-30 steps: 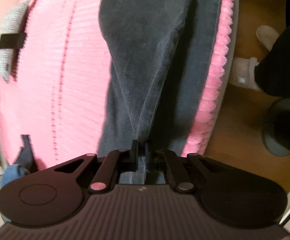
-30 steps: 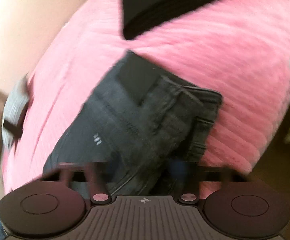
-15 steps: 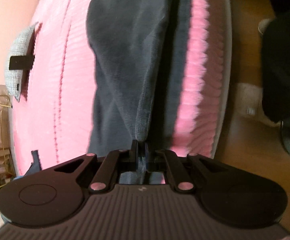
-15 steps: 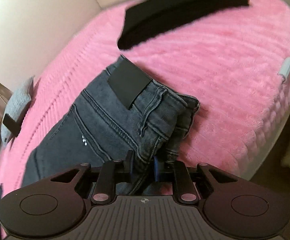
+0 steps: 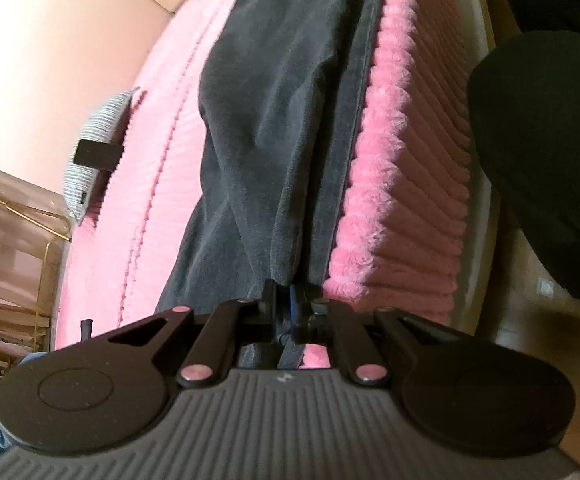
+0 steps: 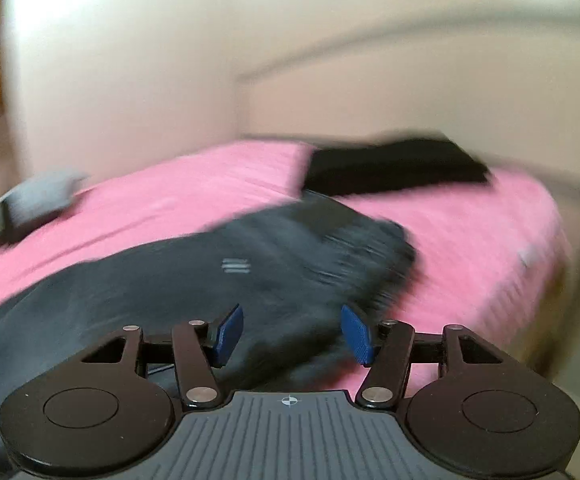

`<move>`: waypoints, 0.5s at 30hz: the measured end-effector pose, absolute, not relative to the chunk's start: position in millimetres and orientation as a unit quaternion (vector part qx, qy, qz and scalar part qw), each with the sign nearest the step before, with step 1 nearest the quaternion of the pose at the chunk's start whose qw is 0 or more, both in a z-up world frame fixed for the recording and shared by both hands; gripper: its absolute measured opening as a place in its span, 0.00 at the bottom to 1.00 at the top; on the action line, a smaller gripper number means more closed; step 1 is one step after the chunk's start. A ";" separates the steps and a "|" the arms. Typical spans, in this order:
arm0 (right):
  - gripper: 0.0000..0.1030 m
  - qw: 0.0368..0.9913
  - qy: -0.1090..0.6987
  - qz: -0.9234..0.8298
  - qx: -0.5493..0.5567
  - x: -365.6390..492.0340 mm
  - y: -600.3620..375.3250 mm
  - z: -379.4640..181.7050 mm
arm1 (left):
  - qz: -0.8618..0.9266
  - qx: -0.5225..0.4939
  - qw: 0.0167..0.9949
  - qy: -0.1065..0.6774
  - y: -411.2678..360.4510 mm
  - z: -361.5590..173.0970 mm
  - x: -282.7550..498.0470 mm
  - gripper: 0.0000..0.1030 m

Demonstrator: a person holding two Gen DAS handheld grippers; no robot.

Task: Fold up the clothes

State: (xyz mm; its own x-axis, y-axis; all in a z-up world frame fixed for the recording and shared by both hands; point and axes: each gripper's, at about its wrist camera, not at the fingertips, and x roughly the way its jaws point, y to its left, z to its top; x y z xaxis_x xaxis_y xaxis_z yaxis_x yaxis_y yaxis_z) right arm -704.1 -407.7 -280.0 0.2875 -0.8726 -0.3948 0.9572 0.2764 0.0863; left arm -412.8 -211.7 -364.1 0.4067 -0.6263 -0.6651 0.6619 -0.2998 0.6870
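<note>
Dark grey jeans (image 5: 273, 128) lie stretched along the pink ribbed bedspread (image 5: 161, 128), close to its right edge. My left gripper (image 5: 283, 292) is shut on the hem end of the jeans, the cloth pinched between its pads. In the blurred right wrist view the jeans (image 6: 193, 280) lie folded lengthwise, waist end to the right. My right gripper (image 6: 292, 328) hovers just over them with its jaws opening; the blue pads (image 6: 356, 332) stand apart and press on nothing.
A folded black garment (image 6: 394, 168) lies at the far side of the bed. A small grey knitted item (image 5: 93, 152) with a black tag sits near the left edge. A person's dark-clothed leg (image 5: 542, 152) stands beside the bed on the wooden floor. A gold wire rack (image 5: 21, 216) is at left.
My right gripper has let go of the jeans' waist and spread its jaws, swinging up toward level. My left gripper has sunk toward the bed edge, still pinching the hem.
</note>
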 end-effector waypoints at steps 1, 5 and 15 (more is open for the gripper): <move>0.56 0.816 0.151 -0.545 0.124 -692.2 -399.8 -276.1 | -0.547 0.588 0.596 0.011 -210.4 -363.6 -411.9 0.04; 0.56 0.875 0.280 -0.391 -0.063 -632.4 -351.6 -272.0 | -0.556 0.555 0.619 -0.005 -203.6 -359.2 -406.6 0.04; 0.07 0.781 0.489 -0.263 -0.286 -562.3 -345.4 -320.4 | -0.556 0.529 0.637 -0.063 -196.3 -324.0 -398.6 0.05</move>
